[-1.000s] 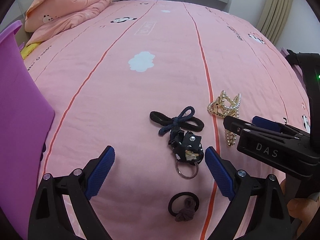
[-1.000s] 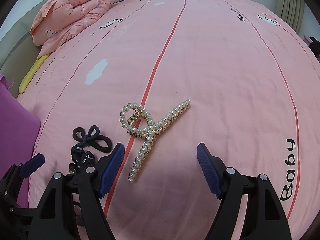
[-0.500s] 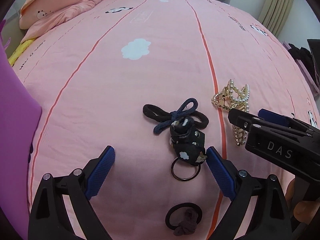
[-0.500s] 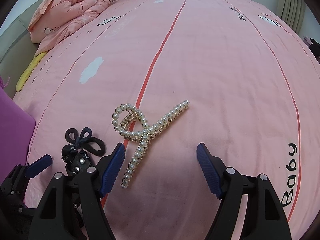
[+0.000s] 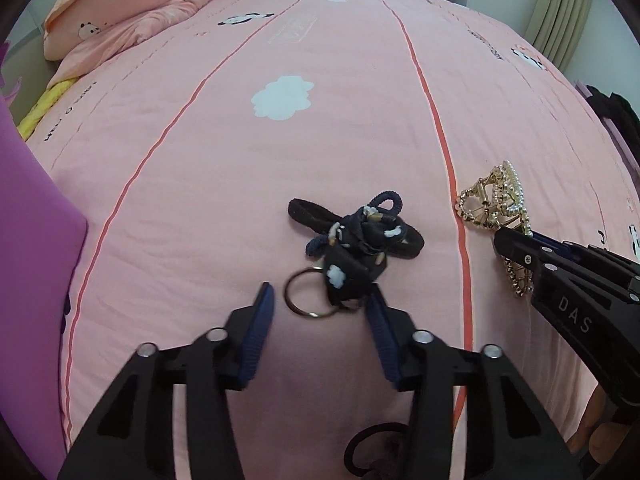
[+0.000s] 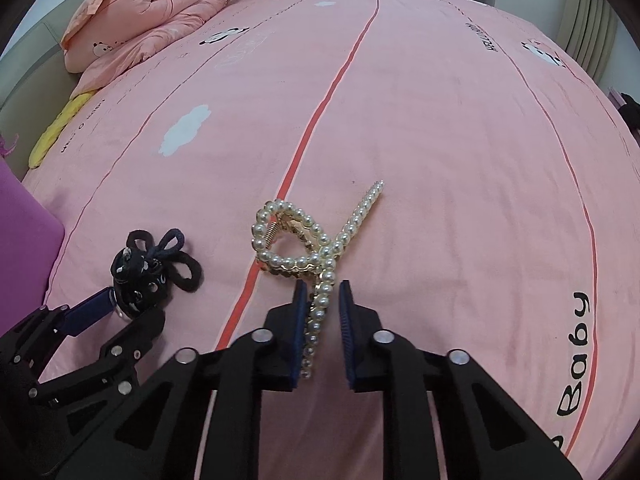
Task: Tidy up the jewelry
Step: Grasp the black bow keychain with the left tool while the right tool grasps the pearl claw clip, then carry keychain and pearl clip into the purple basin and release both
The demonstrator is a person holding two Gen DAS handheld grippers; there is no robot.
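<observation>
A pearl and gold hair clip (image 6: pixel 326 250) lies on the pink bed sheet (image 6: pixel 440 140). My right gripper (image 6: pixel 322 296) is shut on the clip's near arm; in the left wrist view its tip (image 5: pixel 516 240) meets the clip (image 5: pixel 496 196). A black patterned charm (image 5: pixel 346 276) with a metal key ring (image 5: pixel 288 296) lies tangled with dark hair ties (image 5: pixel 308 210). My left gripper (image 5: pixel 320 304) is closing around the charm and ring. Its right pad touches the charm, while the left pad stands just clear of the ring.
A purple box (image 5: pixel 32 260) stands at the left edge of the bed. A folded pink quilt (image 5: pixel 140 4) sits at the far left corner. Another black hair tie (image 5: pixel 352 448) lies under the left gripper. A hand (image 5: pixel 600 432) shows at lower right.
Both pairs of jaws have closed in from wide open. The right now pinches the pearl clip's arm. The left has dropped closer to the charm, whose ring has swung left.
</observation>
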